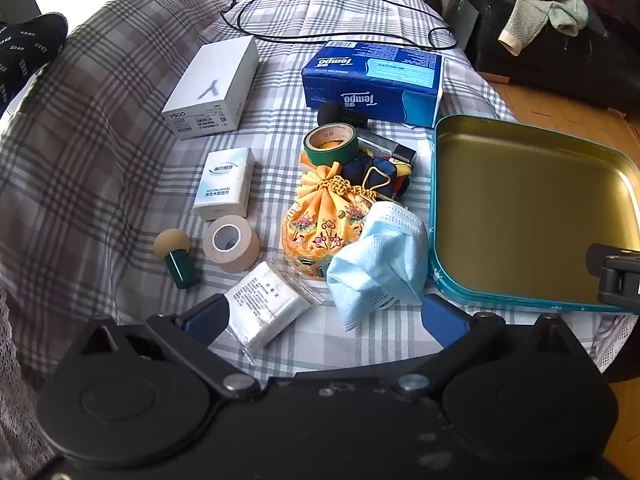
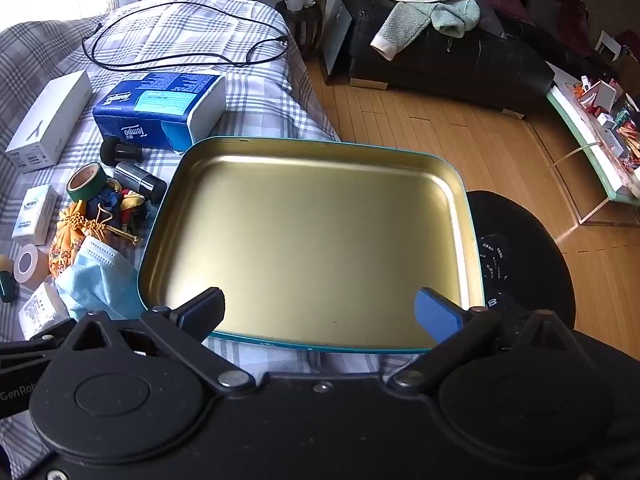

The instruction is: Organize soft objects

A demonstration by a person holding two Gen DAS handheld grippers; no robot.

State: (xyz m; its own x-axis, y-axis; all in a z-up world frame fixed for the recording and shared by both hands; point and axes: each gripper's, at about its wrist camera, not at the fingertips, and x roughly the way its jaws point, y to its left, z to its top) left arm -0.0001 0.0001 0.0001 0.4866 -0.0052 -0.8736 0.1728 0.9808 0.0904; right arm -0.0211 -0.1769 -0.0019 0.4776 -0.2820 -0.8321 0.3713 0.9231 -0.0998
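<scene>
The tin tray (image 1: 536, 208) runs off the left-wrist view's right edge, and the yellow pouch (image 1: 316, 228) sits half-buried under the face mask (image 1: 376, 256).

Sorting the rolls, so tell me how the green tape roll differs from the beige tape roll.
The green tape roll is darker and narrower, and leans propped on the navy pouch. The beige tape roll is paler and wider, and rests directly on the checked cloth. Both have a hollow core.

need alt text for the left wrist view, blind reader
The open left gripper hovers over a plaid-covered table, above a wrapped white packet and a crumpled blue face mask. Behind them lie a yellow embroidered pouch, tape rolls and boxes; an empty teal tin sits at right.
</scene>
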